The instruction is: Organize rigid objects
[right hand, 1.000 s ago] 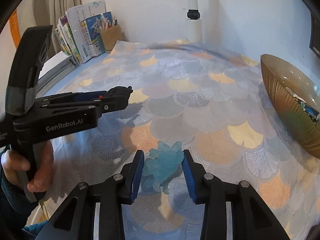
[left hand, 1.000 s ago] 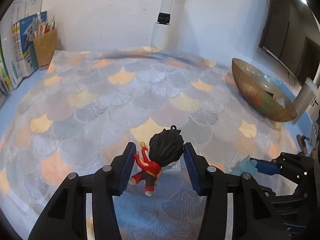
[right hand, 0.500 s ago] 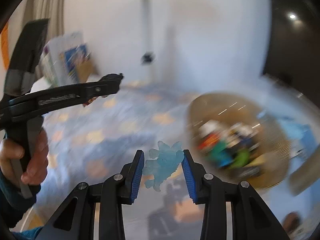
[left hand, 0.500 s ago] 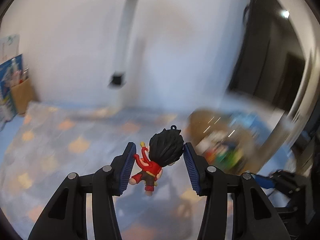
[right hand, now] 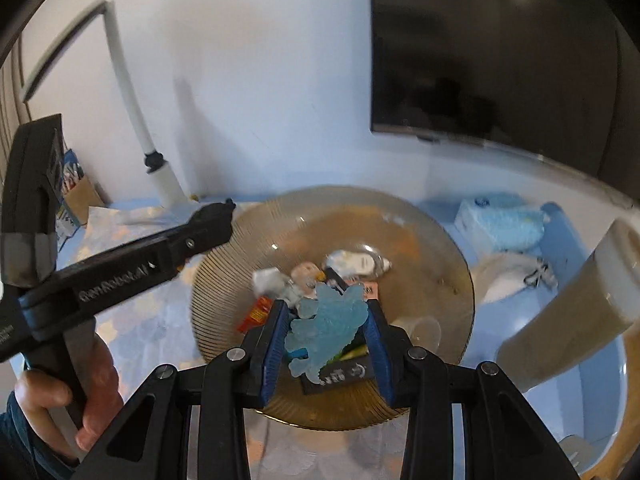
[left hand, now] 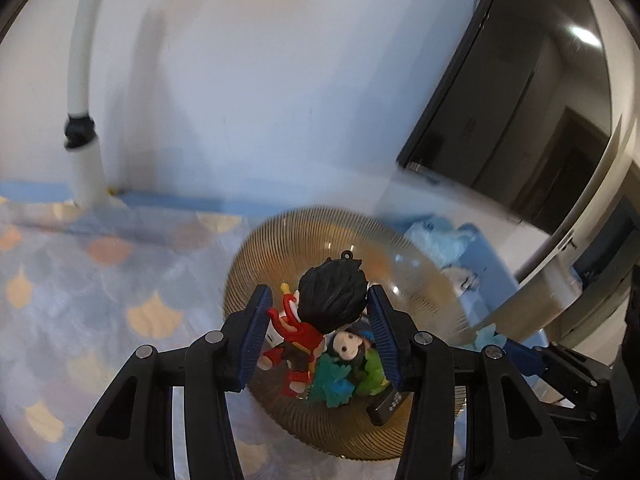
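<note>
Over the bowl: both grippers hang above the ribbed amber bowl [right hand: 436,280], each tilted downward with its fingers pointing into it.
Left gripper [left hand: 318,330]: seen from its own camera, the two black arms reach forward and down; the blue pads [left hand: 256,332] sit at a narrow gap, pressed on either side of a small figurine.
Figurine [left hand: 320,312]: black spiky hair with a loop on top, red outfit, clamped at the head and shoulder between the left pads, its legs dangling toward the bowl's contents.
Right gripper [right hand: 326,330]: likewise angled down, pads drawn in close and gripping a translucent pale blue toy [right hand: 326,326] edge to edge.
Blue toy: held clear of the bowl, hanging above the items inside.
Person's hand [right hand: 86,404]: at the lower left of the right wrist view, fingers wrapped round the left gripper's black handle; the tool's body runs up and to the right, its tip over the bowl's near rim.
Bowl contents: a jumble of small toys [left hand: 340,372], including a green and teal one, a small round-faced doll, a dark flat card or box, a white piece and a red packet.
Bowl's place: on the patterned tablecloth [left hand: 80,320], near the wall and beside the blue table edge.
Background: a white pole [right hand: 132,112] rises by the wall; a dark screen [right hand: 480,52] hangs to the right.
</note>
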A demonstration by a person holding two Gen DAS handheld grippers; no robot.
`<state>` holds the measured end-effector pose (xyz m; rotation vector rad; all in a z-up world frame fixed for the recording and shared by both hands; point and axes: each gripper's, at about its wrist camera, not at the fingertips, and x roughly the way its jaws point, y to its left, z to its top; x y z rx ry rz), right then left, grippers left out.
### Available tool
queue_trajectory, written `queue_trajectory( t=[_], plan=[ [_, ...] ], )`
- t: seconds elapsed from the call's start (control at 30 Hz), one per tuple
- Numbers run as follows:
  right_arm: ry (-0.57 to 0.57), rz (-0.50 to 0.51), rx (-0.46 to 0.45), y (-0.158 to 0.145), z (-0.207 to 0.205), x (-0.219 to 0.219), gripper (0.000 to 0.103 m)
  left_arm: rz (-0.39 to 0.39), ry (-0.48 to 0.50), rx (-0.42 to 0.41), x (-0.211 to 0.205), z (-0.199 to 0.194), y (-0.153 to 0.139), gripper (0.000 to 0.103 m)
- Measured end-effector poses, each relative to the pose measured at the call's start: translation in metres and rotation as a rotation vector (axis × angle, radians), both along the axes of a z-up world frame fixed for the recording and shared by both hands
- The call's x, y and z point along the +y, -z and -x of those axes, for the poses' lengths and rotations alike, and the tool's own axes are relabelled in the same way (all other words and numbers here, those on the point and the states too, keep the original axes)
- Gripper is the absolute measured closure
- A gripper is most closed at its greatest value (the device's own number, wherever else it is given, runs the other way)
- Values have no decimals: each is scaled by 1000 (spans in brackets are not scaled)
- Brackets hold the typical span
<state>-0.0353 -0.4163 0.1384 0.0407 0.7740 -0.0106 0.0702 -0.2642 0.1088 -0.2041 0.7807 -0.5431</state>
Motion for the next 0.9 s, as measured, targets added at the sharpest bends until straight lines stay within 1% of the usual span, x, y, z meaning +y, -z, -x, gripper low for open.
queue_trajectory(
  t=[0.07,0.17,0.37,0.4,0.43,0.47,0.5,0.57,0.63,0.67,0.73,0.83,0.9],
  plan=[
    [5,-6,13,5,-2,-2,65,-13,-2,12,-6,-1,9,57],
    [11,-8,18,9,-3,-7,65,-20,6,14,-10,-4,12,57],
    [17,-11,31,13,-9,-6,65,-40,6,-14,-15,-2,5,56],
    [20,-19,37,13,-10,-7,65,-34,11,-17,-14,-2,3,54],
    [23,-28,44,13,-10,-7,64,-30,19,-21,-13,-1,1,47],
    [30,-33,45,13,-10,-8,55,-37,13,-27,-12,0,-2,30],
    [44,-28,40,12,-8,-8,48,-43,-3,-43,-8,3,-5,21],
    [47,-27,33,11,-3,-4,45,-42,-14,-76,7,10,-12,21],
    [18,-51,38,13,3,7,45,-56,-20,-79,23,17,-15,21],
    [9,-54,40,13,4,15,45,-65,-38,-87,34,22,-16,21],
    [-27,-62,41,15,8,38,45,-80,-75,-108,63,34,-19,21],
    [-112,-64,33,15,15,83,45,-118,-134,-126,104,50,-22,21],
    [-170,-51,31,13,19,115,45,-155,-217,-143,137,63,-24,21]
  ],
)
